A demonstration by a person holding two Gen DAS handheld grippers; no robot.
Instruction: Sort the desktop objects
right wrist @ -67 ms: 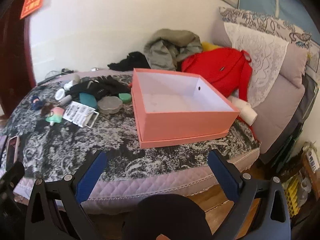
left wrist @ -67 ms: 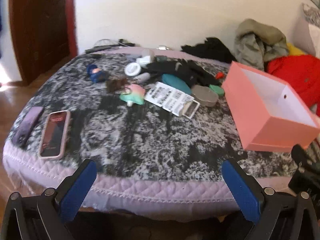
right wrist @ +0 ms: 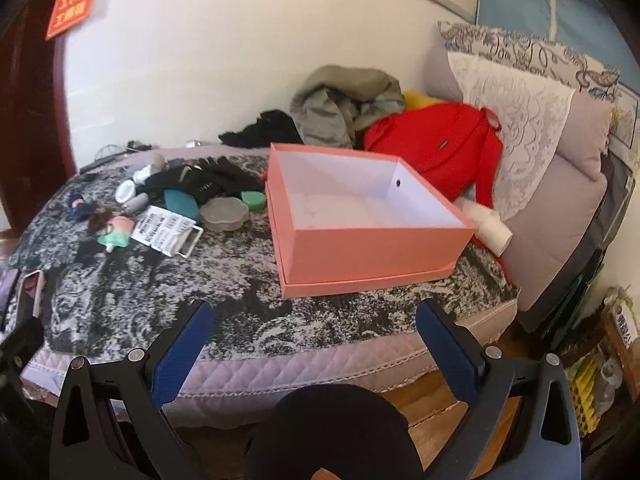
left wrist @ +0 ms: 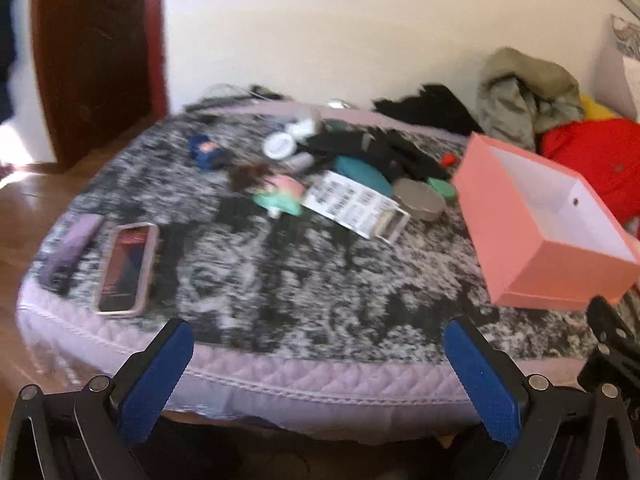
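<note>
Several small things lie heaped toward the far left of the bed: a barcode-printed packet beside a pastel pink-and-green toy, a teal case, a round translucent lid touching a small green tin, a white round jar, a little blue figure, and a tangle of black fabric behind them. Just right of the heap sits an open pink box, white inside and holding nothing I can see. Near the bed's front left edge a phone in a pink case lies flat, with a purple phone just beside it. Against the wall rest a grey-green jacket and a red backpack, and patterned pillows stand at the right. Both tools hang off the bed's near edge: the left gripper is spread wide with nothing between its blue pads, and the right gripper likewise gapes wide, carrying nothing.
</note>
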